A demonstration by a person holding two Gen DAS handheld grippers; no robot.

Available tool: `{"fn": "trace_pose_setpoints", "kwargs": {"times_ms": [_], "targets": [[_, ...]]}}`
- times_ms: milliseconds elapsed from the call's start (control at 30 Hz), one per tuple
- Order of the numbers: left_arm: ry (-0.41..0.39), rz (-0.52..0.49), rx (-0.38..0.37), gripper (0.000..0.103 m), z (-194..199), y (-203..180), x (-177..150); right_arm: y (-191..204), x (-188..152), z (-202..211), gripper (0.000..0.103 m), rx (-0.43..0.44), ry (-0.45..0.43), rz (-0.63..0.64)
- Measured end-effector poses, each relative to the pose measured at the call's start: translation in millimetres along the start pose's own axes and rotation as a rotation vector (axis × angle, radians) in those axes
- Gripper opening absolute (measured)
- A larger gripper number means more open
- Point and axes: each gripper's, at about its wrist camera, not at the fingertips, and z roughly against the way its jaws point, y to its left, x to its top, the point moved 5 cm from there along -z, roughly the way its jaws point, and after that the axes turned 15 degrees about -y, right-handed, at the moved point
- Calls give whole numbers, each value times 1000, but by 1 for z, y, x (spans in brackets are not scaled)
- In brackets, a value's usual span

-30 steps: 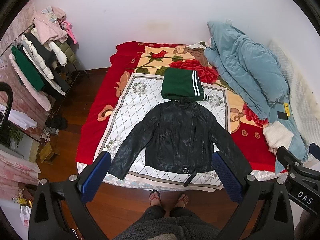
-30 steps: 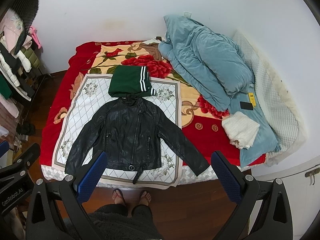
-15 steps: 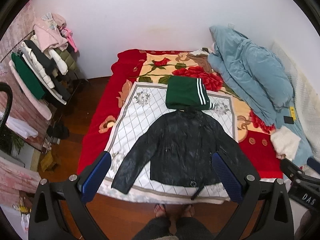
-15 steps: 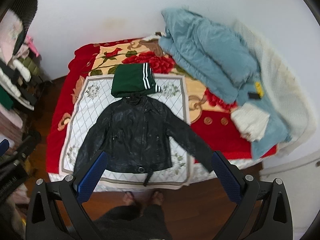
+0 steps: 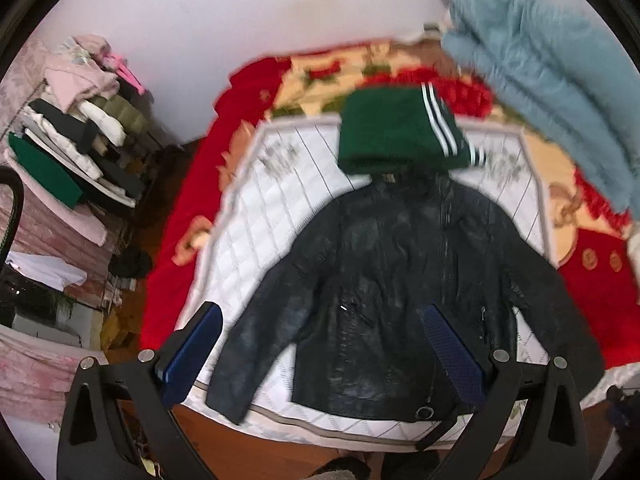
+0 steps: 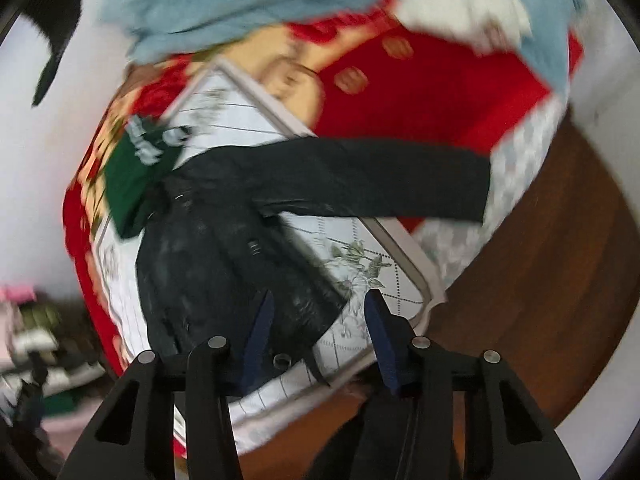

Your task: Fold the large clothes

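Clothes rack [image 5: 76,152] only left-view

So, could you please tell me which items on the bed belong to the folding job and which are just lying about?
Job:
black jacket, spread flat
left gripper
right gripper

Lying about:
folded green garment
blue quilt
floral blanket underneath
clothes rack

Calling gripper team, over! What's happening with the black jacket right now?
Left hand-held gripper open, over the jacket. Right hand-held gripper open, empty, near the hem. Jacket flat, unfolded, sleeves out. Green garment overlaps the collar.
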Motion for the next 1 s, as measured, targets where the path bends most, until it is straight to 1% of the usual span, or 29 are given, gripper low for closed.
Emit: {"fn": "trace_pose_setpoints", "kwargs": {"times_ms": [33, 100, 200, 233, 267, 300, 367, 400, 433, 467, 500, 533, 567, 600, 667, 767, 800, 833, 867, 900, 967, 1000], "targets": [[14, -2, 1, 103, -13, -8, -3, -17, 0, -25, 50, 5, 7, -47], [67, -12, -1, 103, -50, -41, -19, -52, 0, -75, 50, 34, 8, -163], [128, -32, -12, 103, -86, -78, -41, -97, -4, -144, 50, 35, 25, -330], [149, -40, -19, 103, -101, -95, -51, -106, -4, -161, 50, 25, 29, -367], [162, -47, -25, 103, -110, -106, -58, -123, -6, -183, 50, -7, 34, -415], [174, -61, -37, 103, -122, -123, -68, -140, -8, -204, 50, -20, 34, -470], [194, -93, -53, 103, -137, -144, -78, -164, -7, -226, 50, -2, 5, -581], [208, -113, -75, 103, -144, -159, -87, -175, -5, -233, 49, 31, -29, -649], [213, -125, -95, 103, -148, -168, -90, -179, -3, -234, 46, 61, -62, -690], [213, -135, -113, 103, -150, -177, -93, -184, 3, -233, 38, 87, -112, -727], [206, -148, -131, 103, -152, -186, -95, -188, 9, -229, 33, 110, -172, -752], [196, -170, -149, 103, -152, -196, -97, -189, 14, -225, 30, 139, -226, -769], [189, -184, -159, 103, -152, -202, -98, -188, 18, -219, 23, 157, -262, -774], [184, -193, -170, 103, -152, -208, -99, -183, 22, -213, 21, 166, -285, -770], [187, -201, -193, 103, -150, -217, -101, -173, 32, -205, 21, 177, -324, -730], [181, -205, -203, 103, -151, -231, -99, -157, 42, -204, 23, 189, -330, -673], [175, -206, -203, 103, -151, -233, -98, -157, 45, -210, 30, 181, -319, -666], [170, -206, -201, 103, -150, -235, -96, -163, 42, -214, 37, 184, -307, -674], [168, -207, -199, 103, -150, -237, -95, -165, 42, -223, 51, 202, -297, -697], [169, -208, -196, 103, -150, -238, -95, -169, 43, -233, 54, 217, -296, -731], [169, -209, -188, 103, -153, -237, -95, -174, 43, -243, 53, 234, -315, -777], [169, -207, -185, 103, -156, -236, -93, -176, 45, -242, 43, 240, -339, -788]]}}
